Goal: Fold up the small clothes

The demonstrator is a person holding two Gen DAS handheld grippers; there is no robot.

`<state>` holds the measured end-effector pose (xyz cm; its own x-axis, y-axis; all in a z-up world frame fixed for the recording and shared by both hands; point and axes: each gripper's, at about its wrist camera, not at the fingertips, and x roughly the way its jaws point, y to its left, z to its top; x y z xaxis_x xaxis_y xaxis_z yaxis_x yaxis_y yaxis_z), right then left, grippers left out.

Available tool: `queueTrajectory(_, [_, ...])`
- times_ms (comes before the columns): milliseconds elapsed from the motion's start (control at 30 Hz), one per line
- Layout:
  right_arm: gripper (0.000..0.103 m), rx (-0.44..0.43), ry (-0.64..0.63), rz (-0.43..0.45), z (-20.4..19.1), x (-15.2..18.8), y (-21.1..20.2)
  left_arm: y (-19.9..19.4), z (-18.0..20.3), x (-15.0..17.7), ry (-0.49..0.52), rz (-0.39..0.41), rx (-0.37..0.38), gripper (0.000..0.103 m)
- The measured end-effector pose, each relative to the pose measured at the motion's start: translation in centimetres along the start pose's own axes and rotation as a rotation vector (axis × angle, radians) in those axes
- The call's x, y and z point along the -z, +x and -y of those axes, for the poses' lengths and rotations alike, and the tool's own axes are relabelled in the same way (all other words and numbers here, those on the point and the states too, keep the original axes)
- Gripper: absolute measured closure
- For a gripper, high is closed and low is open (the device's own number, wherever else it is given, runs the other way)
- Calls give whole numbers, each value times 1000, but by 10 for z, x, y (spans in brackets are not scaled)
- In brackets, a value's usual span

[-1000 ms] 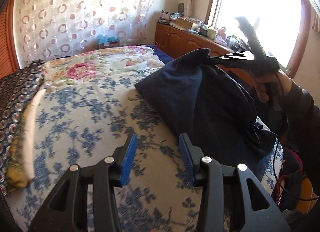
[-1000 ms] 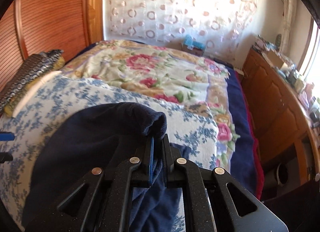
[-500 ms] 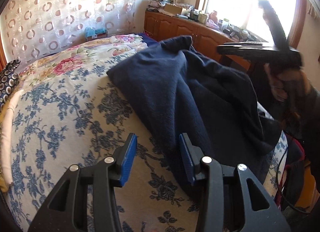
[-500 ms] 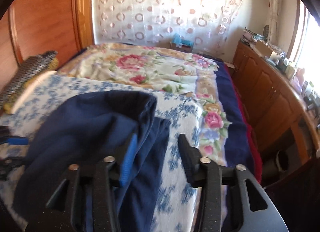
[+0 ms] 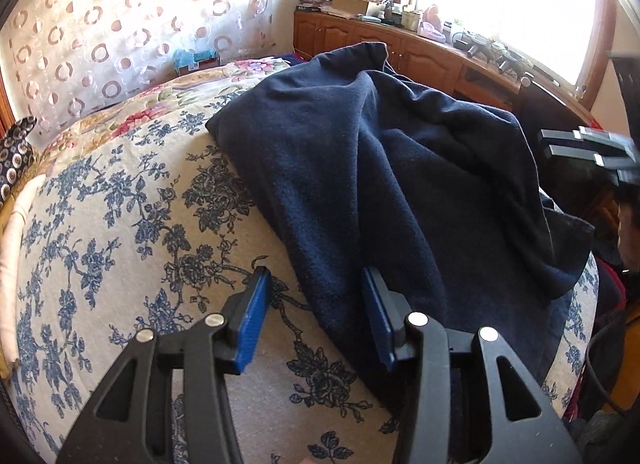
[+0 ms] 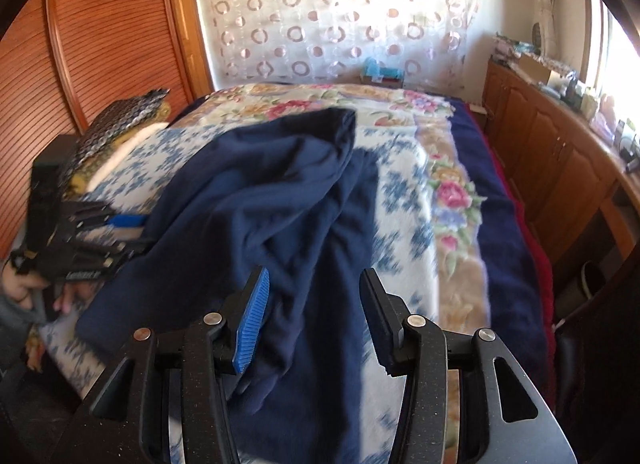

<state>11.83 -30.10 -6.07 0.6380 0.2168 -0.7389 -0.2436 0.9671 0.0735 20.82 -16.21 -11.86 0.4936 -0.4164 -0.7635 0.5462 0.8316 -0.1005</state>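
Navy fleece garment [image 5: 360, 168], soft and rumpled in thick folds, lies on the blue-floral bedspread [image 5: 120, 224]; long axis runs from the near bed edge toward the headboard-side curtain. Left gripper [image 5: 316, 312]: jaws opening, garment edge between blue ribbed pads, not pressed. Right gripper [image 6: 312, 316]: jaws apart over cloth, gripping nothing.
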Motion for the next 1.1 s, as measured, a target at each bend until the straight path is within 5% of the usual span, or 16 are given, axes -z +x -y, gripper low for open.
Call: queueTrajectory(1100, [60, -53, 37, -36, -29, 55, -2, 3, 5, -1, -6, -2, -47, 49])
